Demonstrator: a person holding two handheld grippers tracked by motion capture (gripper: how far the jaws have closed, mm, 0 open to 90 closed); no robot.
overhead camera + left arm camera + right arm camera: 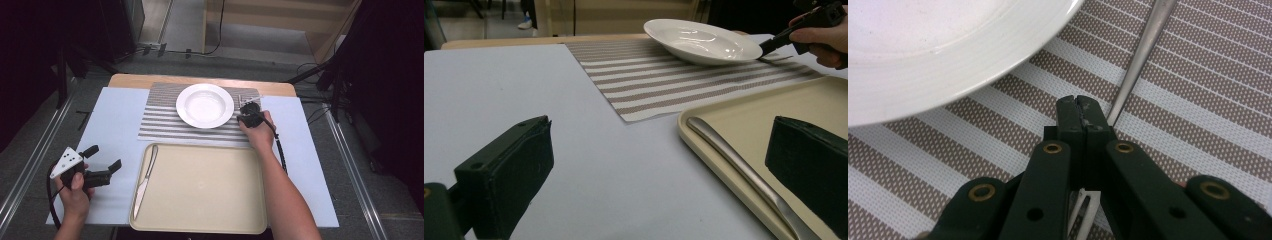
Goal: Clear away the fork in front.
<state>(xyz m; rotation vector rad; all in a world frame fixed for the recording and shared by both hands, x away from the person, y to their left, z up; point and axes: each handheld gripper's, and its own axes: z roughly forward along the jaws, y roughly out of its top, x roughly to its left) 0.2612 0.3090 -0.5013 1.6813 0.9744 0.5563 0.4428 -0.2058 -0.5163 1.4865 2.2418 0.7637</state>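
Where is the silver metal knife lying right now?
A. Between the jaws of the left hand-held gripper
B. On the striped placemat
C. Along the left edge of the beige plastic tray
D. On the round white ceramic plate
C: the silver metal knife lies inside the beige plastic tray along its left rim, apart from the open left hand-held gripper.

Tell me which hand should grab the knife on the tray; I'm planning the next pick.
Left: the open left gripper sits beside the knife; the right gripper is shut on the fork by the plate.
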